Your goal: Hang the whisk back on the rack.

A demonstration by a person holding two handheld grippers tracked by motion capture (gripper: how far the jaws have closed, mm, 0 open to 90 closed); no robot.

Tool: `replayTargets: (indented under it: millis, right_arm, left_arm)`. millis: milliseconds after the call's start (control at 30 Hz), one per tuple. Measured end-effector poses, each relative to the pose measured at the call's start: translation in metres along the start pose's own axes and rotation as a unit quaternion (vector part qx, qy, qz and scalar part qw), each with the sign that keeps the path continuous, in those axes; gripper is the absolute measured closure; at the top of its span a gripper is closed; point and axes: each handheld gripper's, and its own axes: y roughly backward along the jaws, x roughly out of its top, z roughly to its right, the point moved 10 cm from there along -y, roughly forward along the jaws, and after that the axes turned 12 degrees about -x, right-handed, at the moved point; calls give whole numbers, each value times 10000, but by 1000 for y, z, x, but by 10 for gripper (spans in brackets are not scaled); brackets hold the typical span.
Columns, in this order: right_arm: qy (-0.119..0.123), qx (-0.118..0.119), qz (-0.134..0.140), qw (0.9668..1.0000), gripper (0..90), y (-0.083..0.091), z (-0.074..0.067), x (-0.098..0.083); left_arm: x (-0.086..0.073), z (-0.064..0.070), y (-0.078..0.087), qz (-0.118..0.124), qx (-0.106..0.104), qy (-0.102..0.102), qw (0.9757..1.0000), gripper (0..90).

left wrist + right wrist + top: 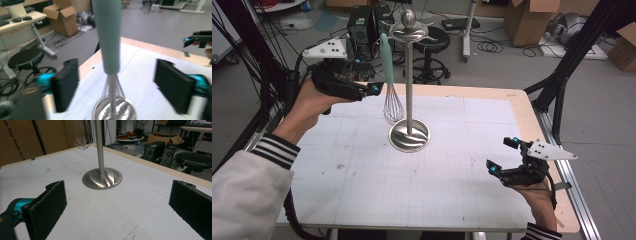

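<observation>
In the left gripper view, the whisk (109, 37) loses the top of its teal handle to the upper edge, and both pads (65, 83) are smeared by motion blur. The stand's base (115, 110) is cut by the bottom edge. In the right gripper view, the whisk's wire loops (82, 135) and the stand's pole (99, 145) run out at the top.

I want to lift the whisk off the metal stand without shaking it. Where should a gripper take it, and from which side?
Grip the whisk's teal handle at mid-length, coming level from the left, away from the stand's pole. The handle hangs upright and is thick and smooth; the wire loops below would flex.
</observation>
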Motion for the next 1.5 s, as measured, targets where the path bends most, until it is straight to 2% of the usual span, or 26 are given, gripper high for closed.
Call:
replayTargets:
  millis: [67, 100, 167, 233, 300, 500, 667, 700, 733, 800, 833, 867, 900, 967, 1033, 1067, 1100, 1167, 1267, 1300, 1367, 1500]
  right_arm:
    - [10, 14, 11, 10000, 2, 0, -1, 1]
    - [22, 14, 3, 10000, 3, -1, -2, 1]
    - [30, 20, 4, 10000, 2, -2, -2, 1]
    - [38, 28, -3, 10000, 2, -2, -3, 1]
    - [29, 37, -12, 10000, 2, -3, -4, 1]
    - [26, 55, 14, 10000, 3, -5, -4, 1]
    - [2, 33, 31, 10000, 2, -5, -3, 1]
    - [-6, 33, 22, 10000, 3, -5, -3, 1]
    - [-6, 33, 22, 10000, 3, -5, -3, 1]
    - [-12, 22, 27, 10000, 2, -5, -3, 1]
    - [-26, 31, 33, 10000, 2, -5, -3, 1]
    - [-26, 31, 33, 10000, 2, -5, -3, 1]
    - [-11, 24, 40, 10000, 2, -5, -3, 0]
    - [-23, 25, 33, 10000, 2, -5, -4, 0]
    - [-32, 10, 41, 10000, 2, -6, -4, -1]
    - [-32, 10, 41, 10000, 2, -6, -4, -1]
    - [-48, 13, 40, 10000, 2, -7, -4, -1]
    - [-17, 18, 49, 10000, 2, -7, -5, -1]
    - [-20, 2, 60, 10000, 2, -7, -4, -1]
    - [-41, 1, 63, 10000, 2, -7, -4, -1]
    - [-66, -15, 49, 10000, 2, -6, -4, -2]
    - [-46, -31, 66, 10000, 2, -6, -2, -2]
  left_arm:
    - [-6, 4, 4, -12, -1, -136, 9999, 107]
    - [-10, 6, 7, -9, 4, -154, 9999, 45]
    - [-17, 10, 11, 25, 70, -133, 9999, 17]
    - [-24, 14, 18, 129, 66, -127, 9998, 17]
    - [-33, 19, 23, 202, 27, -39, 9998, 17]
    - [-62, 36, 36, 388, -208, 25, 9990, 17]
    - [-95, 46, 46, 274, -239, -61, 9993, 17]
    - [-107, 49, 50, 289, -249, -55, 9993, 17]
    - [-107, 49, 50, 289, -249, -55, 9993, 17]
    - [-119, 52, 55, 313, -235, -21, 9992, 17]
    - [-132, 56, 59, 331, -213, -3, 9992, 17]
    - [-132, 56, 59, 331, -213, -3, 9992, 17]
    - [-143, 60, 64, 393, -250, 15, 9989, 17]
    - [-148, 60, 65, 405, -251, 44, 9989, 17]
    - [-162, 59, 69, 437, -197, 101, 9988, 17]
    - [-162, 59, 69, 437, -197, 101, 9988, 17]
    - [-170, 55, 70, 435, -106, 135, 9989, 17]
    - [-174, 54, 71, 460, -115, 166, 9987, 17]
    - [-189, 50, 73, 316, -10, 215, 9993, 17]
    - [-191, 49, 73, 287, 57, 177, 9994, 17]
    - [-192, 48, 75, 364, 34, 208, 9991, 17]
    - [-197, 47, 76, 308, 70, 231, 9992, 17]
